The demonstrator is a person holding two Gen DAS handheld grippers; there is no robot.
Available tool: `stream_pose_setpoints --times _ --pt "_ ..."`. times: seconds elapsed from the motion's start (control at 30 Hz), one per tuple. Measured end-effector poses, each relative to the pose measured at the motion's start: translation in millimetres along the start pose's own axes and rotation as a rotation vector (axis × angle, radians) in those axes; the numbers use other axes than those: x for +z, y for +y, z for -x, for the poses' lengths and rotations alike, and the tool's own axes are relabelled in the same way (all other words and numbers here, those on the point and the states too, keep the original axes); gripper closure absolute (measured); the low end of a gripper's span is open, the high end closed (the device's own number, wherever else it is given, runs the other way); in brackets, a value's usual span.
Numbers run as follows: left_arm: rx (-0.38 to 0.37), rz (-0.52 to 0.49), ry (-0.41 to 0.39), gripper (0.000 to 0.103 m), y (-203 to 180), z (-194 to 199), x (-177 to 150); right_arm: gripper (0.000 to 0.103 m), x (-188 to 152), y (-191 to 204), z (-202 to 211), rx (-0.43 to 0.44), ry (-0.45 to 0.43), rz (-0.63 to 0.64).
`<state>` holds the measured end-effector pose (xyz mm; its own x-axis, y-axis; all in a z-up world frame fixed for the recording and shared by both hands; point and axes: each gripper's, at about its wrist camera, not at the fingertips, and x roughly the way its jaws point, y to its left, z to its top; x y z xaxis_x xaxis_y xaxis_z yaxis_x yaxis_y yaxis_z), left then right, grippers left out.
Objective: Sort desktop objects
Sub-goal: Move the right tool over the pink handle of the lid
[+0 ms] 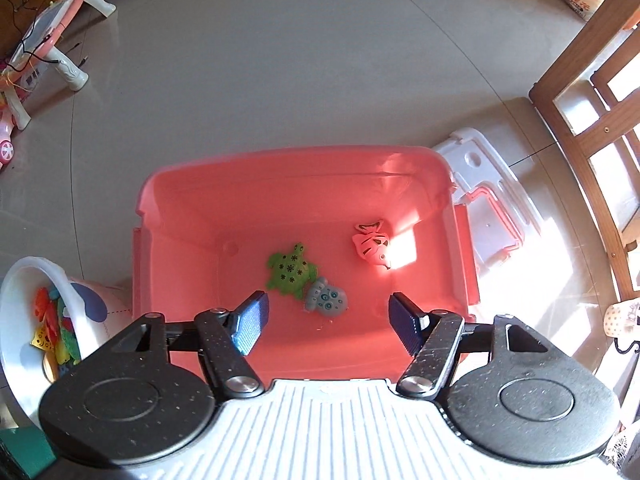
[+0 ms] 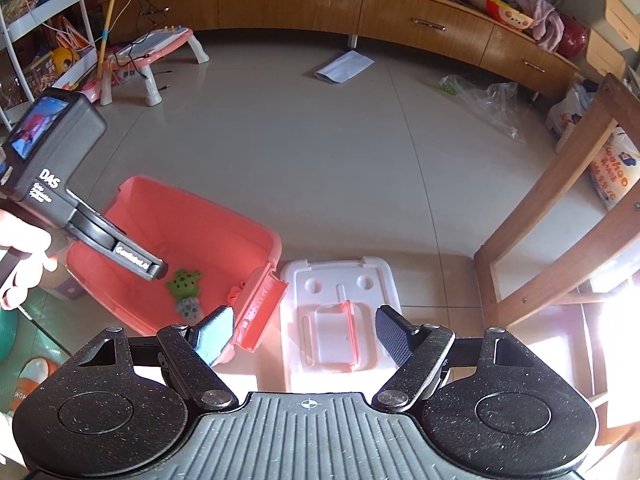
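Toys for sorting sit in two containers on the tiled floor. Far left in the left wrist view: white basin [image 1: 18, 320], tilted toward the camera, holding a jumble of orange, yellow and green flat toys [image 1: 54, 328]; individual shapes cannot be told apart.

Next rightward: pink bin [image 1: 440, 184], rectangular, open-topped, with a hinged latch flap on each side wall. Three toys lie on its floor. Green turtle [image 1: 291, 272]: dark flower-like spots on the shell, near the centre. Grey-blue toy [image 1: 326, 299]: rounded, with ringed spots, touching the turtle at its near right edge. Orange striped fish [image 1: 373, 247]: lies well apart from both, toward the right wall, beside a bright sun patch.

Left gripper [image 1: 329, 322]: hovers above the near part of the bin, blue pads spread wide, nothing between them. In the right wrist view it [image 2: 158, 270] reaches over the bin [image 2: 132, 188] from the left, with turtle [image 2: 184, 282] and grey toy [image 2: 190, 308] beneath it.

Right of the bin: white lid [image 2: 340, 312] with a pink handle frame, lying flat on the floor just beside the bin's latch.

Right gripper [image 2: 305, 334]: above the lid and the bin's corner, fingers apart, holding nothing. Wooden chair legs [image 2: 560, 216] stand at far right.
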<state>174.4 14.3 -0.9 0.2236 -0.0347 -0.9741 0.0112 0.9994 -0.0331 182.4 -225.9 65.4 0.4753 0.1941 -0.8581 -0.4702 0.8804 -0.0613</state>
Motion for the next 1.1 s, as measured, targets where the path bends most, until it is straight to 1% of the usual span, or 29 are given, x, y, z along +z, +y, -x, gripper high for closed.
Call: stream_pose_setpoints --times 0.13,0.2,0.37,0.6,0.87,1.03,1.1 --pt "0.008 -0.029 -0.034 0.031 -8.6 18.6 -13.7 0.028 -3.2 -4.7 5.2 -0.005 -0.012 -0.012" --pt "0.013 -0.032 -0.038 0.031 -10.0 25.5 -20.6 0.028 -5.0 -5.0 5.7 -0.007 -0.012 -0.01" --pt "0.043 -0.047 -0.055 0.031 -17.5 33.4 -39.8 0.028 -11.5 -4.3 4.4 -0.012 -0.002 -0.004" --pt "0.039 -0.062 -0.068 0.031 -27.8 41.4 -67.7 0.029 -26.5 -6.2 0.6 -0.01 -0.002 0.015" --pt "0.052 -0.062 -0.083 0.031 -35.6 42.9 -96.9 0.03 -44.5 -25.0 -23.8 -0.033 0.047 -0.035" --pt "0.039 -0.076 -0.085 0.031 -43.1 44.1 -106.6 0.031 -53.8 -29.0 -49.1 -0.044 0.081 -0.022" --pt "0.029 -0.084 -0.08 0.031 -45.8 41.6 -108.9 0.034 -56.3 -29.1 -61.4 -0.044 0.095 -0.004"
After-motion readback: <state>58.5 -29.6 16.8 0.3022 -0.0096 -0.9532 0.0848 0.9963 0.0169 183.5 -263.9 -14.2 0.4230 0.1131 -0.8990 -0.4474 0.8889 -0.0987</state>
